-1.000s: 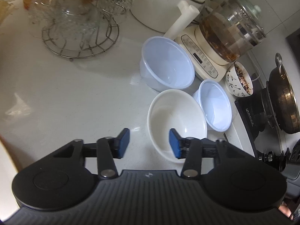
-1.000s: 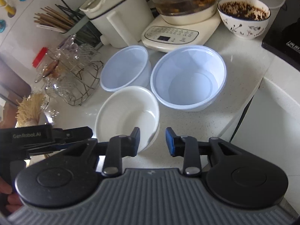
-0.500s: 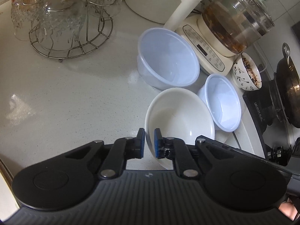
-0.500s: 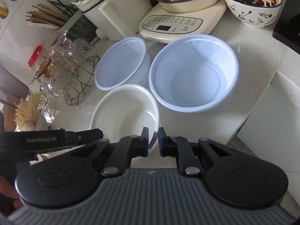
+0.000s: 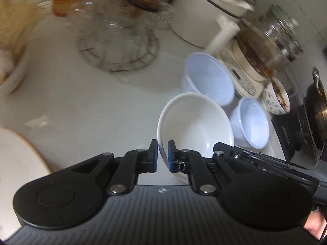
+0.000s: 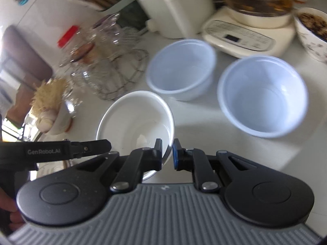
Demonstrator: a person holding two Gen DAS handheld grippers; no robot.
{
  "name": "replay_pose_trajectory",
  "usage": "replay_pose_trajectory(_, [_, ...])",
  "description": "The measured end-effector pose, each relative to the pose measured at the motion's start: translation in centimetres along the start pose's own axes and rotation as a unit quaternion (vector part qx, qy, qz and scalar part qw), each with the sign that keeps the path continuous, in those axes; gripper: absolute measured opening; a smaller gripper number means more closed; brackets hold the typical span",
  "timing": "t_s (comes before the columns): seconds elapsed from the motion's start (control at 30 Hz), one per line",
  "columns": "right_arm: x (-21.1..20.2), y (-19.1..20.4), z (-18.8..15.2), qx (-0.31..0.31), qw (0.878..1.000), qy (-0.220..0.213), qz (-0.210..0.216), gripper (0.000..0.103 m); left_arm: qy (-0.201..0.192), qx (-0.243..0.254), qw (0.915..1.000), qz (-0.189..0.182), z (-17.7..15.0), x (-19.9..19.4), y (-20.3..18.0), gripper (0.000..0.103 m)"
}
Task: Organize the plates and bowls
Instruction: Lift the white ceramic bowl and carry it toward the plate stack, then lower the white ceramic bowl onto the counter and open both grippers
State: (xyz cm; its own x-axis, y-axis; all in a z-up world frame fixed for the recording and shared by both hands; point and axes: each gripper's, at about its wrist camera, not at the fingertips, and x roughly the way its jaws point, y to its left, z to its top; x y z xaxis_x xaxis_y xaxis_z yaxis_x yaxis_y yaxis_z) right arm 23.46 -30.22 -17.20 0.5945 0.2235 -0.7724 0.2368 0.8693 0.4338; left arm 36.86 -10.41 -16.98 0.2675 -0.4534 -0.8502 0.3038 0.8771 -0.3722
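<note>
A white ceramic bowl (image 5: 196,122) is held by both grippers and appears lifted off the white counter. My left gripper (image 5: 162,156) is shut on its near left rim. My right gripper (image 6: 167,155) is shut on its near right rim; the bowl shows in the right wrist view (image 6: 134,120). Two pale blue plastic bowls stand behind it: a larger one (image 5: 208,77) (image 6: 181,69) and another (image 5: 252,122) (image 6: 263,96). A white plate edge (image 5: 18,155) shows at the lower left.
A wire rack with glassware (image 5: 118,47) (image 6: 106,65) stands at the back left. A white cooker (image 5: 204,16), a glass kettle on its base (image 5: 261,47) (image 6: 251,22), a patterned bowl of food (image 5: 276,96) and a black pan on the stove (image 5: 316,106) line the back and right.
Both grippers closed on the white bowl's rim a moment ago. Now the bowl has lifted and shifted left, away from the blue bowls; both views are blurred by motion.
</note>
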Motion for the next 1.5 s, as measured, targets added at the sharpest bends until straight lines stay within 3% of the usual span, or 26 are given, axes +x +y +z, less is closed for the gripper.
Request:
replay_pose_trajectory(0.4, [3.0, 4.0, -0.3, -0.058, 0.997, 0.035, 0.021, 0.013, -0.001, -0.059, 0.9975, 0.038, -1.2, -1.5, 4.9, 0.012])
replay_pose_trajectory(0.97, [3.7, 3.8, -0.7, -0.052, 0.997, 0.048, 0.019, 0.015, 0.0, -0.06, 0.9969, 0.05, -1.6, -0.9, 4.9, 0.012])
replay_pose_trajectory(1.07, [3.3, 3.7, -0.6, -0.052, 0.998, 0.042, 0.022, 0.016, -0.003, -0.065, 0.9963, 0.057, -1.6, -1.3, 5.0, 0.017])
replay_pose_trajectory(1.17, [2.9, 3.8, -0.5, -0.054, 0.998, 0.036, 0.017, 0.017, -0.012, -0.071, 0.9957, 0.058, -1.6, -2.1, 5.3, 0.034])
replay_pose_trajectory(1.2, [2.8, 3.8, -0.5, -0.055, 0.998, 0.032, 0.013, 0.023, -0.017, -0.068, 0.9957, 0.061, -1.6, -2.5, 5.2, 0.038])
replay_pose_trajectory(1.23, [2.5, 3.8, -0.5, -0.057, 0.998, 0.027, 0.01, 0.035, -0.02, -0.064, 0.9956, 0.066, -1.6, -2.7, 5.1, 0.039])
replay_pose_trajectory(1.27, [2.3, 3.8, -0.5, -0.059, 0.998, 0.021, 0.009, 0.038, -0.02, -0.058, 0.9953, 0.074, -1.5, -2.9, 5.0, 0.039])
replay_pose_trajectory(1.5, [-0.3, 4.1, -0.5, -0.052, 0.998, -0.02, -0.015, 0.037, -0.045, -0.03, 0.9962, 0.069, -1.1, -5.3, 4.1, 0.039])
